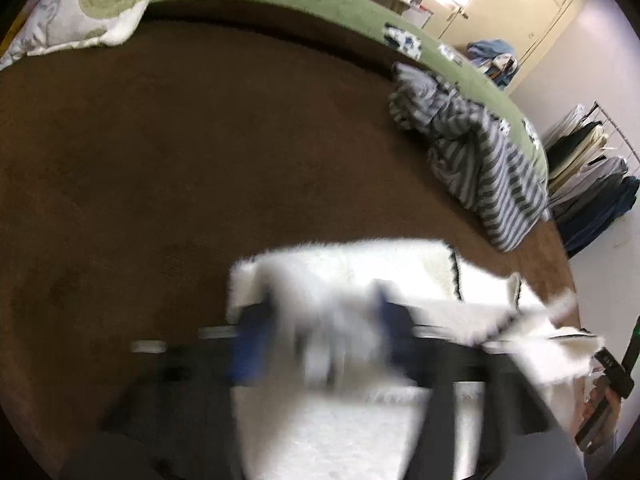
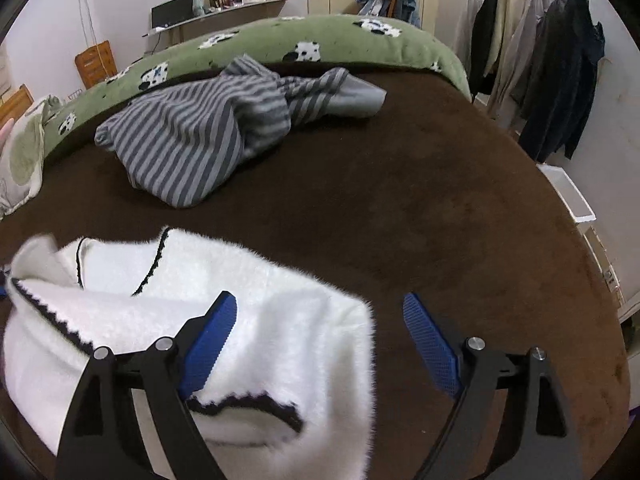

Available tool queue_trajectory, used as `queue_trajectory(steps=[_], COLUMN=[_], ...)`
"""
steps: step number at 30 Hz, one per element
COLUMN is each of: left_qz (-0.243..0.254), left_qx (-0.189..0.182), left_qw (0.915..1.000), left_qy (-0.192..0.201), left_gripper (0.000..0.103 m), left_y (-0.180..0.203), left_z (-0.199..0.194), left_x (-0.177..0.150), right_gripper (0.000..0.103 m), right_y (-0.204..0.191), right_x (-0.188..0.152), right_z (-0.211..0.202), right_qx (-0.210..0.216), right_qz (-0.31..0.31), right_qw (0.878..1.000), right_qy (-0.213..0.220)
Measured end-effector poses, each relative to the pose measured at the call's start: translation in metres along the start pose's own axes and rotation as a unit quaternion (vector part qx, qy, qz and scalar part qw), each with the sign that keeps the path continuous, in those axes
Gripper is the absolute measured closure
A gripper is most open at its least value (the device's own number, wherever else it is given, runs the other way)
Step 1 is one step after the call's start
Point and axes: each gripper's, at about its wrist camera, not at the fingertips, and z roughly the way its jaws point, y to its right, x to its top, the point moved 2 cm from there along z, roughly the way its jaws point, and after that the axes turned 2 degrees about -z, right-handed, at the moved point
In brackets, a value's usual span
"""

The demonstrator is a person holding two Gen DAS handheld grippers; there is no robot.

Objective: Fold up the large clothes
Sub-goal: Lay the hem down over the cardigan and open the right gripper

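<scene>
A white fluffy garment with black scalloped trim (image 2: 280, 312) lies partly folded on the brown bed cover. It also shows in the left wrist view (image 1: 360, 268). My right gripper (image 2: 320, 320) is open above the garment's right edge, its blue pads (image 2: 432, 344) wide apart and holding nothing. My left gripper (image 1: 324, 332) is blurred by motion; white fabric sits between its blue pads (image 1: 250, 344), and it looks shut on that fabric. A grey striped garment (image 2: 200, 136) lies crumpled further back on the bed, and it also shows in the left wrist view (image 1: 480, 152).
The brown cover (image 2: 440, 208) spreads over the bed, with a green cow-print blanket (image 2: 320, 36) along the far side. A pillow (image 1: 80, 4) lies at the head. A clothes rack (image 2: 540, 48) stands right of the bed, and a white bin (image 2: 572, 196) sits beside it.
</scene>
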Motion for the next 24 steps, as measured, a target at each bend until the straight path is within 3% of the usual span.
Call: queue_trajectory(steps=[2,4,8,13,19,24], left_qz=[0.013,0.007,0.009,0.07,0.11,0.119], left_qx=[0.045,0.022,0.017,0.013,-0.011,-0.019], left_qw=[0.9984,0.9993,0.9993,0.9968,0.9936,0.9927], left_qy=[0.033,0.028,0.033,0.035,0.025,-0.006], left_gripper=[0.006,0.006,0.006,0.006,0.006,0.006], left_y=[0.002,0.0,0.001,0.029,0.065,0.085], left_z=[-0.014,-0.023,-0.043,-0.069,-0.072,-0.039], left_x=[0.005,0.009,0.007,-0.024,-0.058,-0.064], right_gripper=[0.017,0.017,0.017,0.014,0.014,0.014], right_y=[0.002,0.002,-0.006,-0.024,-0.054,-0.076], right_x=[-0.002,-0.004,-0.013,-0.032,-0.056,-0.056], right_z=[-0.007,-0.013,-0.036,-0.069,-0.066,-0.046], right_qx=[-0.006,-0.006,0.007,0.045,0.071,0.077], right_qz=[-0.01,-0.015,-0.014,-0.021,-0.036,-0.054], right_qw=[1.0,1.0,0.999,0.997,0.996,0.995], right_qy=[0.007,0.012,0.039,0.067,0.046,0.022])
